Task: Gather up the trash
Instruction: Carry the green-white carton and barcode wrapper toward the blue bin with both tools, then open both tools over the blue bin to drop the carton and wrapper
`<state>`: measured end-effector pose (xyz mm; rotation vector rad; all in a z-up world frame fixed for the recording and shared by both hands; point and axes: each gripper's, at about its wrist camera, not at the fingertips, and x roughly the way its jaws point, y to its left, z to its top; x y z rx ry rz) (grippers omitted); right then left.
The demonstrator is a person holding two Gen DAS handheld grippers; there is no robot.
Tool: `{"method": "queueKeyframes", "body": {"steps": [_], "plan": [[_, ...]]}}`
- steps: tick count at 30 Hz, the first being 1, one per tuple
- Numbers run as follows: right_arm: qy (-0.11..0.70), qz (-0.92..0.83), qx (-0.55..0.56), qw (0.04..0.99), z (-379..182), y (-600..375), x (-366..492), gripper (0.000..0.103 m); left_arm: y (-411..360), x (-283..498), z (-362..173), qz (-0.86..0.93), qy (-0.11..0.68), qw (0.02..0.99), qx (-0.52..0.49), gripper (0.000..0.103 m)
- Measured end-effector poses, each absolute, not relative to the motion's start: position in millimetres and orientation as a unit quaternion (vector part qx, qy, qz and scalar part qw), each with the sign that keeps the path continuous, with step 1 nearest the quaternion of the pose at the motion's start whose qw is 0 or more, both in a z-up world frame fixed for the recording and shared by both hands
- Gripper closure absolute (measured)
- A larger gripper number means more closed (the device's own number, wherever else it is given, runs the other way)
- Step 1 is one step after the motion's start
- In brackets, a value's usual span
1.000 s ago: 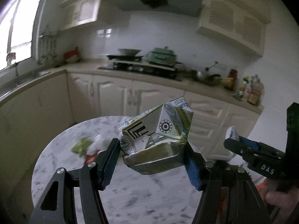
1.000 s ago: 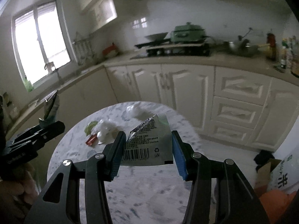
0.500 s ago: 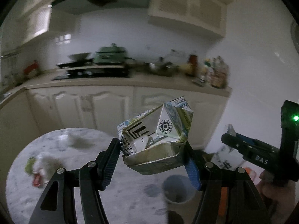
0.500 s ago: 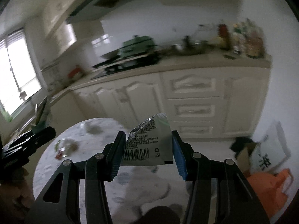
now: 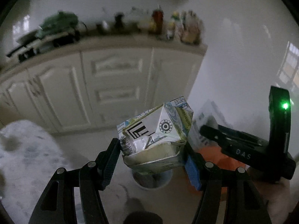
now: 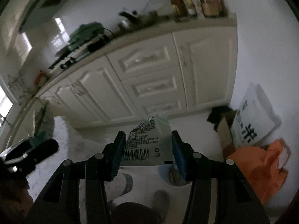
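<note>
Left claw [image 5: 152, 150] clamped on crushed carton [image 5: 155, 136], right claw [image 6: 147, 154] clamped on wrapper [image 6: 147, 143], both hovering above bin [image 5: 152, 179] on the floor; step: carry to bin; next: centre each load over the rim, then release.

Right gripper [image 6: 147, 153] clamped on silvery wrapper [image 6: 147, 145]; small bin [image 6: 173, 177] below; orange bag [image 6: 261, 168] rightward

Open floor is lying around the small bin [image 5: 152, 178]; the marble table [image 5: 24, 149] is crowding its left, and the orange bag [image 6: 261, 168] its right.
</note>
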<state>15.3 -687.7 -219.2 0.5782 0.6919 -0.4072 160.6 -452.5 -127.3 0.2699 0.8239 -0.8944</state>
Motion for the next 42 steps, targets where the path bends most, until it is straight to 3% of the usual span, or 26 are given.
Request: {"method": "queueKeyframes", "body": {"steps": [9,11,12,13,17,20,31,42], "plan": [[0.363,-0.202,0.316,0.853,-275.5,-724.2,39.5,0.051,-531.1,232.2,-169.2,-0.424,0.451,0.770,0.156,0.042],[0.371,-0.207,0.325,0.845,-287.4,-734.8,45.1,0.050,-543.4,242.8,-177.2,-0.424,0.464,0.761,0.161,0.037],[0.372,-0.209,0.330,0.842,-292.2,-739.0,46.6,0.048,-553.3,254.6,-179.1,-0.419,0.466,0.761,0.166,0.028],[0.373,-0.209,0.342,0.837,-298.6,-744.1,47.8,0.045,-560.9,258.9,-184.2,-0.418,0.466,0.761,0.170,0.017],[0.376,-0.218,0.365,0.823,-311.6,-751.3,47.0,0.027,-582.2,263.2,-187.6,-0.402,0.464,0.767,0.184,0.007],[0.372,-0.231,0.370,0.819,-310.5,-749.4,40.7,0.001,-583.0,256.9,-186.6,-0.390,0.452,0.779,0.190,0.002],[0.363,-0.244,0.352,0.827,-279.7,-721.3,19.8,0.000,-513.1,190.6,-138.2,-0.367,0.401,0.820,0.179,0.001],[0.320,-0.223,0.311,0.866,-199.4,-658.3,8.7,0.000,-379.9,129.0,-49.1,-0.365,0.334,0.861,0.119,0.001]]}}
